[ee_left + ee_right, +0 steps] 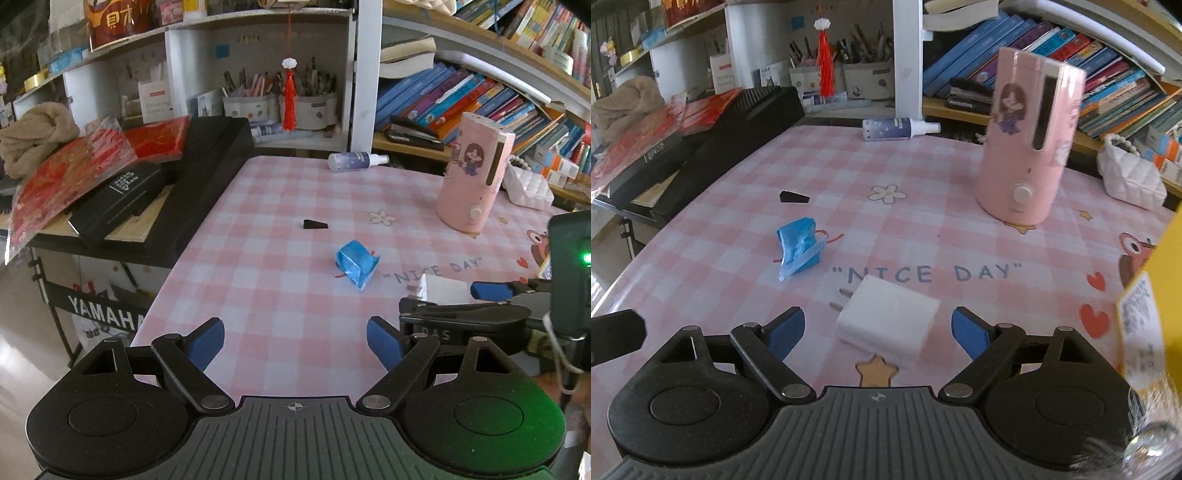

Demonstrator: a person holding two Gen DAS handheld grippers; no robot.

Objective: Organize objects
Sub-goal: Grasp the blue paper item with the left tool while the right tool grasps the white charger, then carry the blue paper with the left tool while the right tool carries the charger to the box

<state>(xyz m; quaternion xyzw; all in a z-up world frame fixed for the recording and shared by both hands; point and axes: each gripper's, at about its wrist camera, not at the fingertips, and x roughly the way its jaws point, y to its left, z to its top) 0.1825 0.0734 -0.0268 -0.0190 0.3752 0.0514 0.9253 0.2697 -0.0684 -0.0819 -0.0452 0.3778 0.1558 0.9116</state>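
Keyboard case [207,177] lay along the counter's [266,295] left edge, butted against the pink check cloth; it walled that side off, so nothing could slide out that way.

Left claw [295,343] hung over the near left part of the counter, jaws wide, nothing between the pads. Bare cloth lay ahead of it, likely why it sat there: a clear lane to the middle.

Black wedge [316,224] lay flat mid-counter, alone, open cloth on all sides. Blue wrapper [356,264] sat nearer, crumpled, a loose flap sticking out toward the near side; well apart from the wedge. Both looked dropped rather than set down, so both probably wanted tidying.

Spray bottle [895,129] lay on its side at the far edge, just below the shelf post; a round body there could roll.

White charger [888,325] lay flat near the front edge, prongs pointing left, directly ahead of the right claw [878,332]. That claw stood wide, pads either side of the charger and clear of it: lined up for a grasp, not yet closed.

Pink humidifier [1027,147] stood upright at right rear, a tall obstacle; white purse [1130,181] sat beyond it at the counter's right edge. Yellow packet [1145,325] crowded the near right corner, so room was tight there and the free space lay to the centre and left.
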